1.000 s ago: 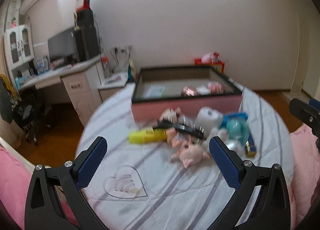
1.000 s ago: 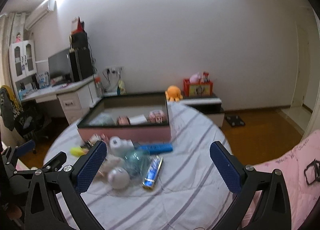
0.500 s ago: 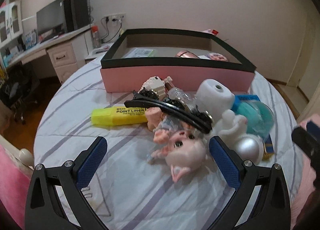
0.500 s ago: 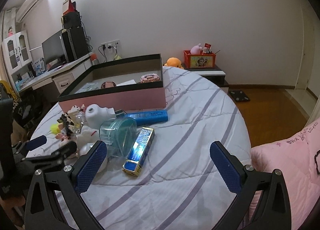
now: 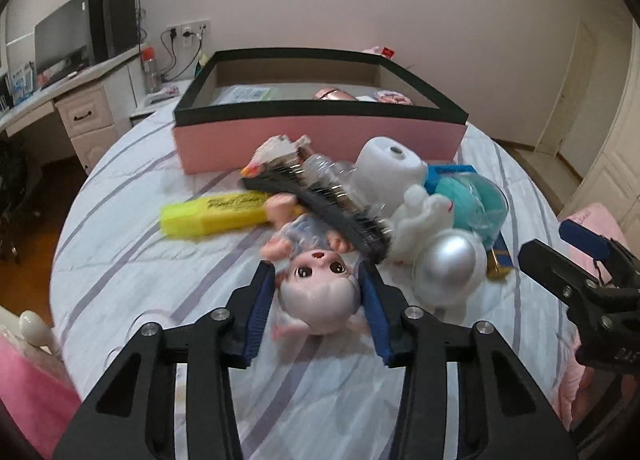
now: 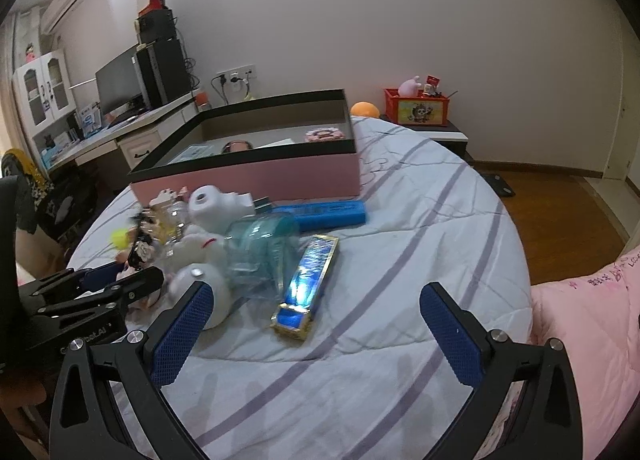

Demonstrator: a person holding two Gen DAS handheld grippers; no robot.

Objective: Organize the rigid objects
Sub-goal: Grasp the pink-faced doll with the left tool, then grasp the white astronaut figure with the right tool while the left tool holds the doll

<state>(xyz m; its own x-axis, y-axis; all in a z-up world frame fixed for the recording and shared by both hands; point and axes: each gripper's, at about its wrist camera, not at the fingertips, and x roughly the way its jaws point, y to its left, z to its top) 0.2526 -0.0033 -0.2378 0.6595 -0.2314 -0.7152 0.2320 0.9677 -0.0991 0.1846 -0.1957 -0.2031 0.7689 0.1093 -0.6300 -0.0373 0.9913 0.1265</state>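
Plainly, a pile of small things is seen on a striped bed (image 5: pixel 168 324), just in front of a pink box (image 5: pixel 320 136) with a black rim that lies at the far side.

At the left of the pile lies a yellow highlighter (image 5: pixel 214 214); black writing runs along it but is too blurred to be read. It is judged light, stiff and smooth, best taken across its flat sides.

Next comes a doll (image 5: pixel 316 288), lying head toward the camera, its body under a black comb (image 5: pixel 320 204). The left hand-held gripper (image 5: pixel 318 304) has just been closing, and the doll's round head is set between its blue pads (image 5: pixel 260 312), which sit at or just off the cheeks; contact cannot be made out for sure. The head is judged hard, glossy and rounded, so slipping is likely unless it is clamped across its widest part. The comb may be dragged along when the doll is lifted.

Farther right a white figure (image 5: pixel 424 216) with a silver ball (image 5: pixel 450 264) and a clear teal cup (image 6: pixel 260 252) are seen; the cup is judged light and easily crushed or rolled.

At the right, a blue and gold bar (image 6: pixel 308 280) and a long blue case (image 6: pixel 328 214) lie flat; no print can be read on them. The right hand-held gripper (image 6: pixel 316 324) is held wide apart above bare bedding near the bar, with nothing in it. Partial lettering ending in ".AI" is visible on the other gripper's body at the left edge of that view.
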